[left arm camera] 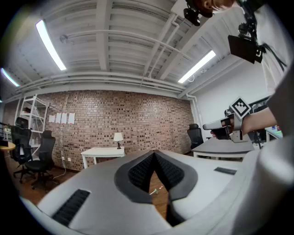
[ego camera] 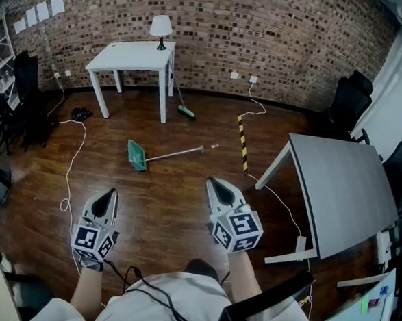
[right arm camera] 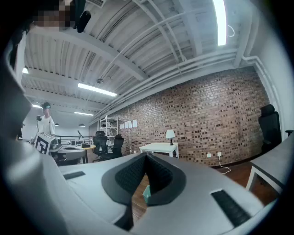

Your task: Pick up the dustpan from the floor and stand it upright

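head view: the dustpan, a green pan on a long pale handle, lies flat on the wooden floor near the middle of the room, between the white table at the brick wall and the person's two grippers. its pan end points left; its handle runs right toward a yellow-and-black striped strip on the floor. the left gripper and the right gripper are held side by side above the floor, noses toward the dustpan and both well apart from it. a lamp stands on the white table, a broom stands just beside that table's leg, and a grey table stands at right. left gripper view: the jaws meet at the tips, with nothing between the pads; the far end of the handle shows on the floor through the slit below them. right gripper view: the jaws are likewise together and empty; a green corner of the pan shows on the floor beyond them.
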A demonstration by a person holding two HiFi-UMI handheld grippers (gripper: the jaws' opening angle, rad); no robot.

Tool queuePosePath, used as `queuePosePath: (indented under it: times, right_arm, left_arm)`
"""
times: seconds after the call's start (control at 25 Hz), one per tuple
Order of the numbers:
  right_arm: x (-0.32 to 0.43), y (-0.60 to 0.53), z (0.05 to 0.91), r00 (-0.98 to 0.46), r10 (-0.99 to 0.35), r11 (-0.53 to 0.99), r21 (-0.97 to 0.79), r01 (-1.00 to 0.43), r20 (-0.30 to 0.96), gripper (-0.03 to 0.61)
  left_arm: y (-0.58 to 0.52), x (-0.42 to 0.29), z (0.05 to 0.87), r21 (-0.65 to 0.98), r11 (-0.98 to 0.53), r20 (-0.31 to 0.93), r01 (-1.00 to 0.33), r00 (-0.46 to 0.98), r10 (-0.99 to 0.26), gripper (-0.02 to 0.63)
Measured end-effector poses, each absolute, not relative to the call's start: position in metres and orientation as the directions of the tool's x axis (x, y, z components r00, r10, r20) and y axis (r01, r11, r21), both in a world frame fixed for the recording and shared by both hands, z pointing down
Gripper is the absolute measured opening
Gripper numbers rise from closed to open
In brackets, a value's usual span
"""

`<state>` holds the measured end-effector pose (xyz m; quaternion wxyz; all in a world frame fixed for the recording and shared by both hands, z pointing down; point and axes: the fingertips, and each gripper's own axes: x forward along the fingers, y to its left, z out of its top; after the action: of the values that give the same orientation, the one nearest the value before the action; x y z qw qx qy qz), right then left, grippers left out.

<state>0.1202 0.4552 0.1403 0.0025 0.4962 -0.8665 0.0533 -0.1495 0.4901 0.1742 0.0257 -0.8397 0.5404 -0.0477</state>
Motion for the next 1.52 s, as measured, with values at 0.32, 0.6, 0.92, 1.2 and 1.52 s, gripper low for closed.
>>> queuePosePath:
  times: [0.32,0.6,0.92,1.2,1.52]
  right_arm:
    - [0.114,0.417,0.152,-0.476,-0.878,0.469,-0.094,-0.878,0.062,-0.012]
    - [0.118,0.317,0.168,-0.506,-0.860,0.505,-0.043,-0.862,0.063,-0.012]
    - [0.150,0.131,0.135,-0.550,-0.834,0.551,0.005,-0.835,0.030,-0.012]
    - [0.175,0.022,0.140,-0.570,-0.821,0.569,-0.021,-0.822,0.046,-0.012]
    - [0.177,-0.041,0.152,-0.571,-0.817,0.570,-0.044,-0.821,0.074,-0.012]
  left_arm:
    - [0.444,-0.162,0.190,-0.093,-0.433,0.065,-0.897,0.428,-0.901,-0.008]
    - [0.348,-0.152,0.205,-0.106,-0.413,0.084,-0.904,0.406,-0.910,-0.008]
    - [0.176,-0.124,0.169,-0.111,-0.345,0.044,-0.932,0.342,-0.939,-0.008]
    - [0.076,-0.099,0.168,-0.108,-0.315,0.058,-0.943,0.311,-0.949,-0.008]
    - [0.009,-0.099,0.174,-0.109,-0.305,0.093,-0.946,0.295,-0.951,-0.008]
